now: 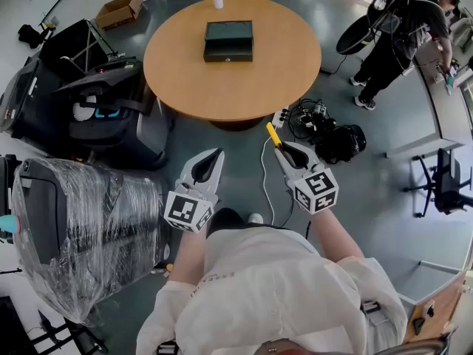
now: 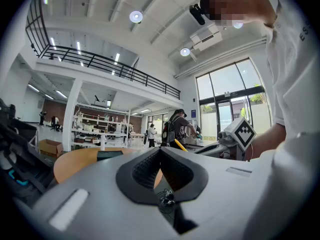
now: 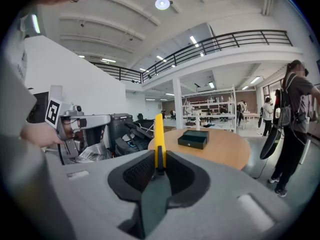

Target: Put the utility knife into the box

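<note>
My head camera looks steeply down over the table (image 1: 222, 87). Both gripper cameras sit close behind their jaws, facing level; all three share table and box (image 1: 228, 41).

The round tabletop (image 1: 222, 80) is smooth light wood with a soft shine. The box (image 1: 228, 41) on it is dark, with a glossy top. The utility knife (image 3: 159, 129) is smooth yellow plastic. The left gripper (image 2: 161, 151) and right gripper (image 3: 159, 156) are matt grey plastic with rough black pads (image 3: 136, 175). The plastic wrap (image 1: 81, 228) is shiny and crinkly. The floor (image 1: 369, 168) is smooth and grey.
</note>
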Motion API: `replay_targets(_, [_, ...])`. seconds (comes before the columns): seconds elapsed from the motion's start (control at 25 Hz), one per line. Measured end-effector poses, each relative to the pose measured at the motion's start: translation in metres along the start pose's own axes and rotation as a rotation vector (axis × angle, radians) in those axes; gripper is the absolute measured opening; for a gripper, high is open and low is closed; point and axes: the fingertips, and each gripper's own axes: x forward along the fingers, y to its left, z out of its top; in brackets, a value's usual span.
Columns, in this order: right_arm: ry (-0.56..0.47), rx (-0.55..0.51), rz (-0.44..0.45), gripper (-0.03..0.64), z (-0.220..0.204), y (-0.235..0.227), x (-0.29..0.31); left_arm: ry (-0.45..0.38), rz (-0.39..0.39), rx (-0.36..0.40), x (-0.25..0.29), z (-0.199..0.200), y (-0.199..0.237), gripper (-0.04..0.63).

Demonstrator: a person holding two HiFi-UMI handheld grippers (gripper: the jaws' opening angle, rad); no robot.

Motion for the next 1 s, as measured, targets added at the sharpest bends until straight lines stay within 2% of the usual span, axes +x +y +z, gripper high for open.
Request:
replay_targets(0.2, [-0.008,0.024,0.005,0.06,0.005,-0.015,0.022,0.02,-0.009,0.033,0.024,-0.001,0.017,0.017])
replay_targets(0.4, [-0.011,0.076,0.014,0.06,0.012,-0.026,0.059,0.019,-0.018,0.004,0.046,-0.007,0.054,0.017])
replay_targets(0.6, [-0.019,0.081,-0.036,0.06,0.034,-0.049,0.118,0.016,-0.041,-0.039,0.084,-0.004,0.122,0.017])
replay_targets(1.0, [-0.005,0.084,-0.135,0.06,0.089,-0.084,0.242,0.014,-0.171,-0.067,0.168,0.014,0.247,0.017])
